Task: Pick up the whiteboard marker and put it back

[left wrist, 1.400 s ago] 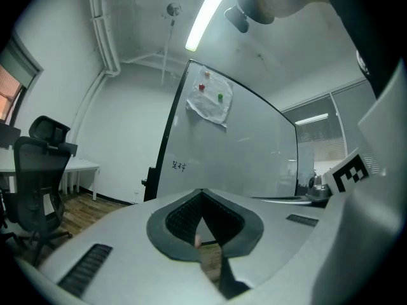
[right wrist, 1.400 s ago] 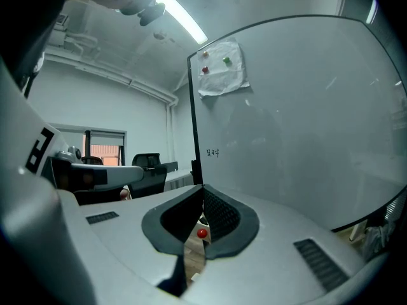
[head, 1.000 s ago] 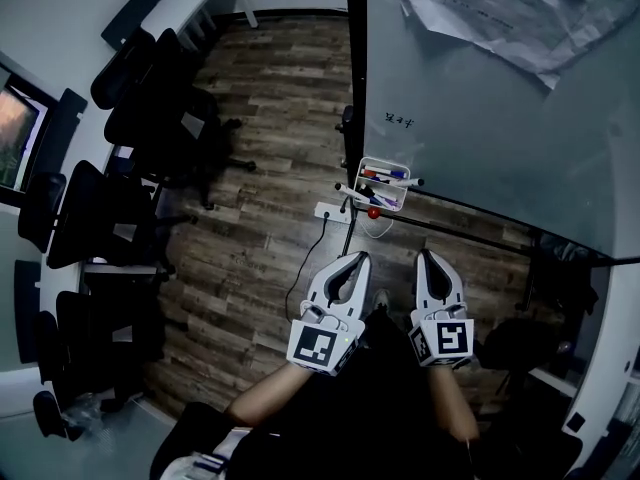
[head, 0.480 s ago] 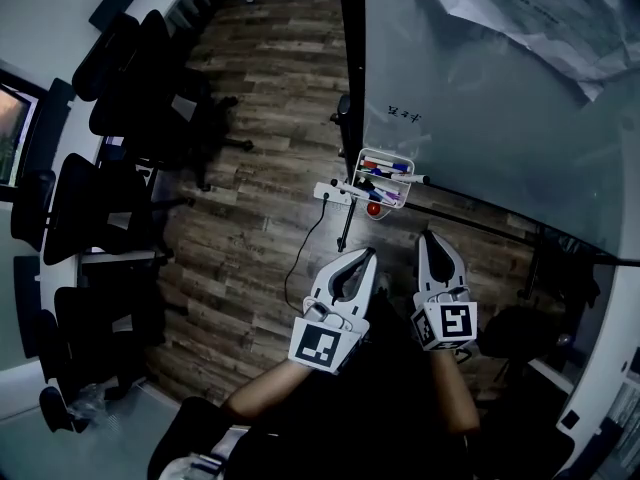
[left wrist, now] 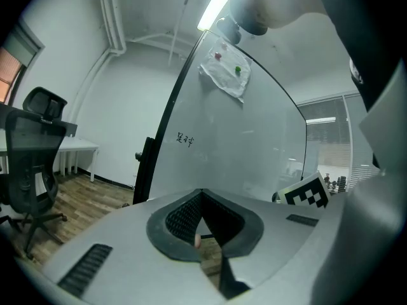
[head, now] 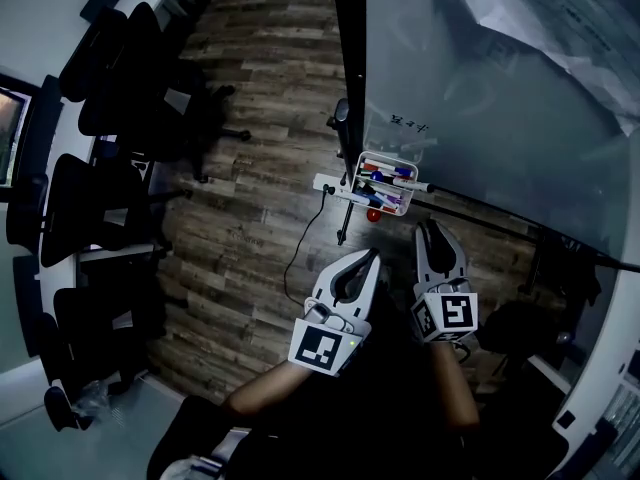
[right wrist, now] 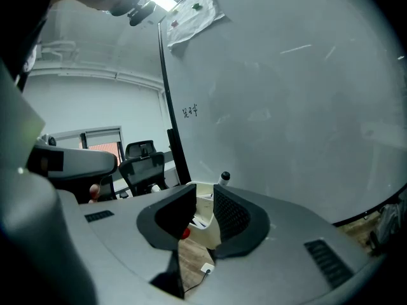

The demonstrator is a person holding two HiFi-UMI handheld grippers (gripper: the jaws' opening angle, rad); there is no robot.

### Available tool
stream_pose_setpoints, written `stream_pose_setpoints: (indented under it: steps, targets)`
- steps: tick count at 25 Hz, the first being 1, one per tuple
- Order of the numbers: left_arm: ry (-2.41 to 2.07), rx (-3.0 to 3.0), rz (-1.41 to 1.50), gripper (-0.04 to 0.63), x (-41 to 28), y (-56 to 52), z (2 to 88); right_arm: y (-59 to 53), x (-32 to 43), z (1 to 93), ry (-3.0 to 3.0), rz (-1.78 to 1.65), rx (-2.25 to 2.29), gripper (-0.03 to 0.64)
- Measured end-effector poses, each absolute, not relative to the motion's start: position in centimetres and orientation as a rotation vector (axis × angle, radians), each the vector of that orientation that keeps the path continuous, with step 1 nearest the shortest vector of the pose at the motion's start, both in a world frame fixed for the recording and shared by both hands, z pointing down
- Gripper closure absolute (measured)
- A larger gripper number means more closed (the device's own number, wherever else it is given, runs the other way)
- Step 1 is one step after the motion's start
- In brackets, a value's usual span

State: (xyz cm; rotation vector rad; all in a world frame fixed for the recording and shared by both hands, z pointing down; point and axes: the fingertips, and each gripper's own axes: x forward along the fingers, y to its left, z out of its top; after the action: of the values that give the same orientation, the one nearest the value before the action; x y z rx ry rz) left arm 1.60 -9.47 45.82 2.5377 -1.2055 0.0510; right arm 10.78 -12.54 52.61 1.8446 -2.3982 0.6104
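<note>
**Left claw** (head: 371, 256): clenched, tips meeting, nothing between them. It is held out ahead of the body on a bent left forearm (head: 268, 392), pointing forward and a little downward, with its marker cube nearest the person.

**Right claw** (head: 436, 231): released. Its jaws have just been opening and now stand apart with nothing between the pads. It lies just beside the left claw, roughly parallel to it, with its tips reaching slightly further forward. The right forearm (head: 452, 400) runs straight back to the body.

**Marker tray** (head: 360, 176): a white basket hung at the lower edge of the whiteboard (head: 500, 118). It is ahead of both claws and touches neither. In the right gripper view it shows through the gap between the open jaws.

**Whiteboard markers** (head: 386, 176): several lie across the tray, beyond both sets of tips. None is held. One dark-capped marker (right wrist: 224, 178) sticks up just past the right claw's right-hand jaw.

**Small red round thing** (head: 373, 214): just under the tray, between it and the left claw's tips.

**Wooden floor** (head: 260, 218): beneath both claws.

**Office chairs** (head: 100, 198): well off to the left claw's outer side.
</note>
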Motion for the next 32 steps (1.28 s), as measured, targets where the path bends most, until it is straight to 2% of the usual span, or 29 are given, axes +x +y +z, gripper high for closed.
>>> stream_pose_setpoints:
  steps: [8,32]
  targets:
    - [-1.203,2.512,0.06,0.586,1.8,-10.3,46.8,-14.7,11.4,54.2,-2.377,0.669,1.857,0.508]
    - [-1.224,2.478,0.111,0.586,1.2,-12.2,48.6,-19.1,11.3,55.7,-2.394,0.749,1.849,0.492]
